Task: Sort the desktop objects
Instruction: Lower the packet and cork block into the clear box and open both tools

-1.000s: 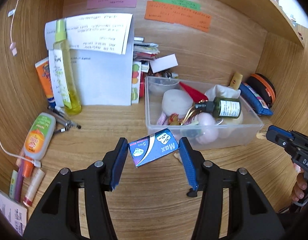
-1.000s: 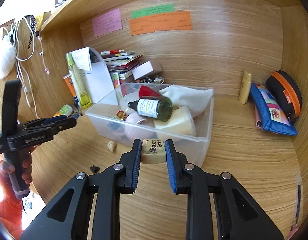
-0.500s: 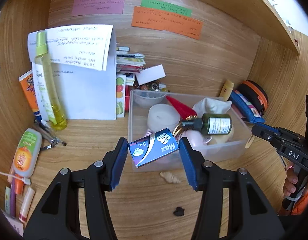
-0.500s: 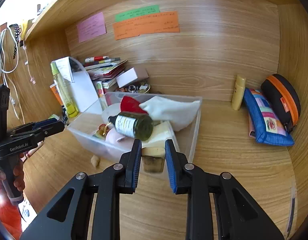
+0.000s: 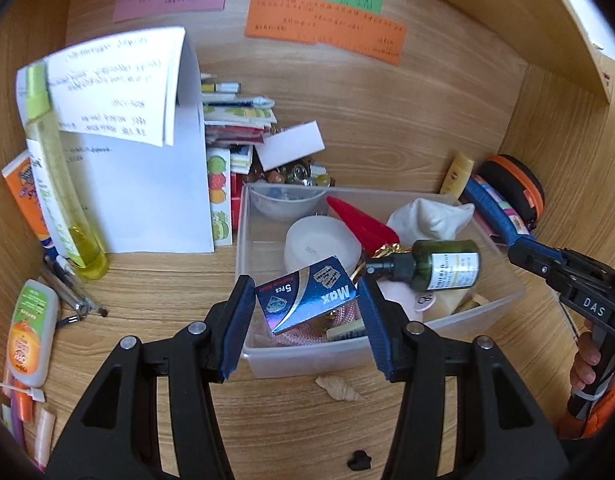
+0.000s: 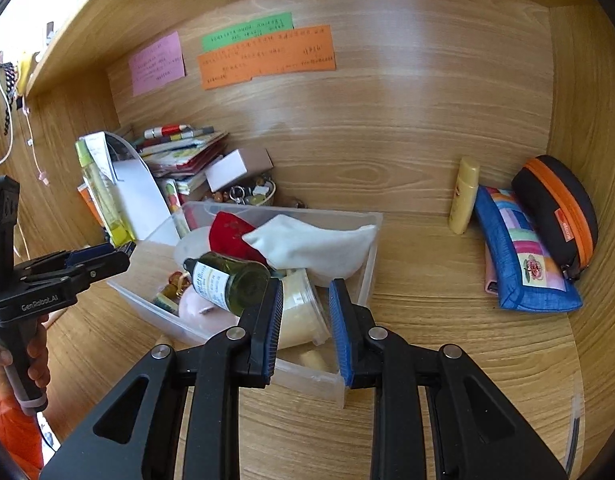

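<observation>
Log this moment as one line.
left gripper: shut on blue box, over clear bin | right gripper: nearly closed, nothing visible between jaws, at clear bin's edge | blue box not yet released

The small box (image 5: 307,299) is shiny blue with a silver stripe, a red edge and white lettering. At its three o'clock lies a dark green bottle (image 5: 443,265) with a white label and black cap. The bin (image 6: 363,236) is clear plastic. The bench (image 6: 447,320) is light wood grain. At two o'clock, a blue pouch (image 6: 519,256) shows pastel patchwork beside a black case (image 6: 557,208) trimmed orange.
</observation>
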`<move>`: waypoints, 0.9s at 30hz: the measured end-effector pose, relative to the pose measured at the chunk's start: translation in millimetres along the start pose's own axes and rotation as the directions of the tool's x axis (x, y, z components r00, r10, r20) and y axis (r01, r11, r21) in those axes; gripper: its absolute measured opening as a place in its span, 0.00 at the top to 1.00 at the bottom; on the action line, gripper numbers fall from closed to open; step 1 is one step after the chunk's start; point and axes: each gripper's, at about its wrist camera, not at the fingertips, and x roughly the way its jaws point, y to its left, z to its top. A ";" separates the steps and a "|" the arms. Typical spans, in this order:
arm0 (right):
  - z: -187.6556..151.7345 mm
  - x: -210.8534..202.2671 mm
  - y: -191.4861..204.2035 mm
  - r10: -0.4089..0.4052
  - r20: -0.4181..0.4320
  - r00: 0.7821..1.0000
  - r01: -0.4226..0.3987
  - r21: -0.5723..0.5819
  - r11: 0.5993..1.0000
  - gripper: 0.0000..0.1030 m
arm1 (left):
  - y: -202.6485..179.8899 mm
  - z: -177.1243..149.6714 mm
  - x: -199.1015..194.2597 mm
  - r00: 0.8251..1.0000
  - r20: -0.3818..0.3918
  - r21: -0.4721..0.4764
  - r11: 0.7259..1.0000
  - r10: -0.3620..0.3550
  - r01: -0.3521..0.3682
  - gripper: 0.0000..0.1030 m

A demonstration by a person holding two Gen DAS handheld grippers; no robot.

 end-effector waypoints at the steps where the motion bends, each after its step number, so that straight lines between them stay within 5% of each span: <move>1: -0.7 3.2 -0.7 0.000 -0.007 1.000 0.000 0.000 1.000 0.79 | 0.6 -0.4 4.1 1.000 -0.009 -0.002 1.000 0.003 -0.003 0.49; 11: -4.5 12.4 0.5 0.005 -0.029 1.000 -0.005 -0.011 1.000 0.79 | -4.0 -4.9 18.7 0.999 -0.041 0.031 0.999 0.018 -0.017 0.49; 17: -6.4 8.9 5.9 0.000 -0.019 1.000 0.000 -0.023 1.000 0.56 | -9.3 -7.8 16.8 0.998 -0.045 0.050 0.998 0.033 -0.031 0.43; 27: -8.1 -9.4 15.9 0.000 0.021 1.000 0.001 -0.050 0.999 0.36 | -14.3 -12.3 2.4 0.999 -0.024 0.056 0.997 0.045 -0.044 0.35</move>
